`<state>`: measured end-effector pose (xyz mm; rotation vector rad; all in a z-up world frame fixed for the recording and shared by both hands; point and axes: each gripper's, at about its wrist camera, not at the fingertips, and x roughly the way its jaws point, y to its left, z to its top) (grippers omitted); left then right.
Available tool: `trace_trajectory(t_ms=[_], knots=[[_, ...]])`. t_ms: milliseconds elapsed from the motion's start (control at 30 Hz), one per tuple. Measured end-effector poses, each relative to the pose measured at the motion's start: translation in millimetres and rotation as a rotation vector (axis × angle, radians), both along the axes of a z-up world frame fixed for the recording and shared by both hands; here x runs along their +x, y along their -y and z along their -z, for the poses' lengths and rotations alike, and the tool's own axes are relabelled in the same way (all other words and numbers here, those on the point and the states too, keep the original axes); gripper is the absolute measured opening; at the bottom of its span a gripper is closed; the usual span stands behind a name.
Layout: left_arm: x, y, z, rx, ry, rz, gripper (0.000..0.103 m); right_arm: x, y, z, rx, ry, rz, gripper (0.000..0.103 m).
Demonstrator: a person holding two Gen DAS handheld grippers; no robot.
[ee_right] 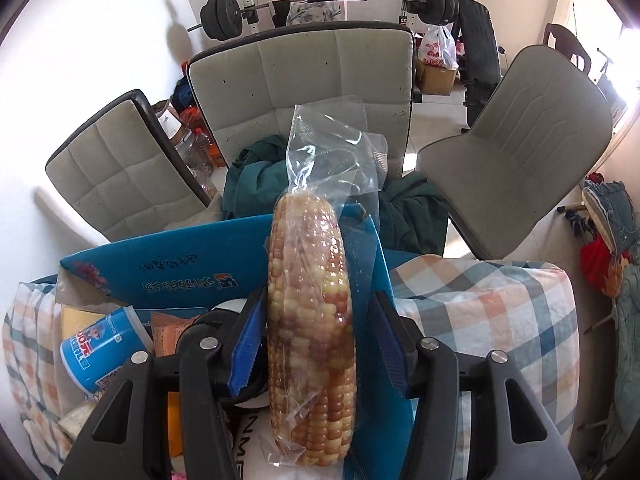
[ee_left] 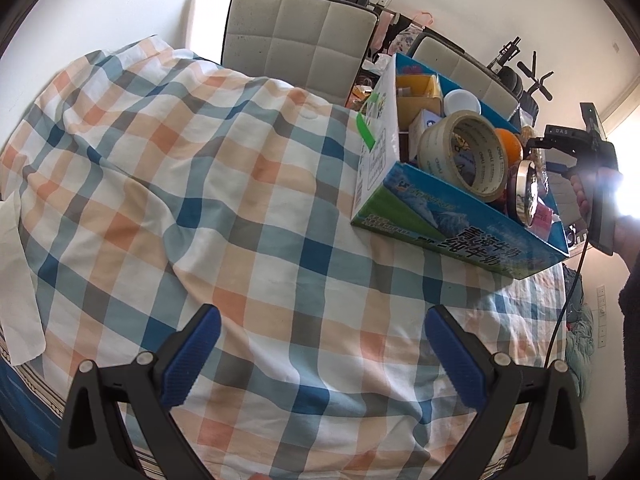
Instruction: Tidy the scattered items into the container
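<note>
Bagged corn (ee_right: 310, 320), a cob of mixed yellow and brown kernels sealed in clear plastic, stood lengthwise between the blue pads of the right gripper (ee_right: 314, 344). Its jaws were spread a little wider than the cob, and whether the pads pressed on it cannot be told. The cob hung over the blue carton (ee_right: 176, 268), above its near right corner, with the loose end of the plastic pointing to the far side. Inside the carton, to the left, a blue printed cup (ee_right: 102, 348) lay tilted among other packets.

In the left wrist view the same carton (ee_left: 472, 232) sat at the far right of the checked cloth (ee_left: 240, 200). It held a roll of tape (ee_left: 464, 152) standing on edge, an orange ball (ee_left: 510, 144) just behind it and a white lid (ee_left: 462, 101) farther back. The left gripper (ee_left: 320, 356) hovered over bare cloth near the camera, jaws wide apart and holding nothing, well apart from the carton. Padded chairs (ee_right: 304, 92) stood beyond the far edge of the table.
</note>
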<state>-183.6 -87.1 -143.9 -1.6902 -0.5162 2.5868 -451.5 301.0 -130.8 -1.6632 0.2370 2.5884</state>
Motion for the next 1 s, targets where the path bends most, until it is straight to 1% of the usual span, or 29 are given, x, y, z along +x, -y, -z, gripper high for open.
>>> trace_trajectory(t_ms=[33,100,133,200,233,267,300,367,433,533,633,767,867,1000], knots=[[-1.2,-1.8,-2.6,0.004,-0.002,0.0,0.103,4.9,-2.6,-3.7,-0.014,-0.008,-0.008,0.064],[-4.8,-6.7,-9.1,0.0,-0.016,0.012,0.103,17.9,-8.0,-15.2,-0.008,-0.03,-0.003,0.077],[-6.3,-10.7,-13.9,-0.023,-0.028,0.017,0.103,27.7,-9.2,-22.3,-0.005,-0.049,0.0,0.081],[-9.4,-21.9,-25.3,-0.106,-0.058,0.032,0.103,51.4,-7.3,-35.9,0.007,-0.074,-0.017,0.091],[-10.7,-27.9,-31.2,-0.154,-0.07,0.035,0.103,67.3,-3.3,-42.6,0.03,-0.09,-0.028,0.094],[-12.8,-33.7,-36.7,-0.197,-0.08,0.038,0.103,84.1,2.1,-48.2,0.06,-0.105,-0.039,0.101],[-14.3,-39.5,-42.1,-0.23,-0.088,0.042,0.103,102.1,8.1,-52.7,0.09,-0.114,-0.049,0.103],[-18.6,-50.3,-52.8,-0.269,-0.097,0.056,0.103,141.3,19.5,-59.8,0.12,-0.131,-0.07,0.103],[-21.3,-59.0,-64.8,-0.276,-0.119,0.054,0.103,178.4,30.7,-63.0,0.154,-0.13,-0.07,0.103],[-24.2,-72.9,-82.0,-0.278,-0.134,0.053,0.103,227.3,43.1,-69.8,0.149,-0.142,-0.072,0.103],[-21.9,-88.6,-101.9,-0.29,-0.153,0.056,0.103,264.2,49.4,-77.7,0.127,-0.145,-0.053,0.103],[-13.2,-109.1,-127.2,-0.314,-0.187,0.056,0.103,288.7,48.5,-91.5,0.092,-0.152,-0.026,0.103],[-5.0,-123.3,-139.7,-0.316,-0.199,0.052,0.103,302.6,46.3,-105.7,0.101,-0.177,-0.027,0.103],[6.0,-139.3,-149.8,-0.355,-0.208,0.056,0.103,314.8,45.8,-123.2,0.123,-0.212,-0.05,0.103]])
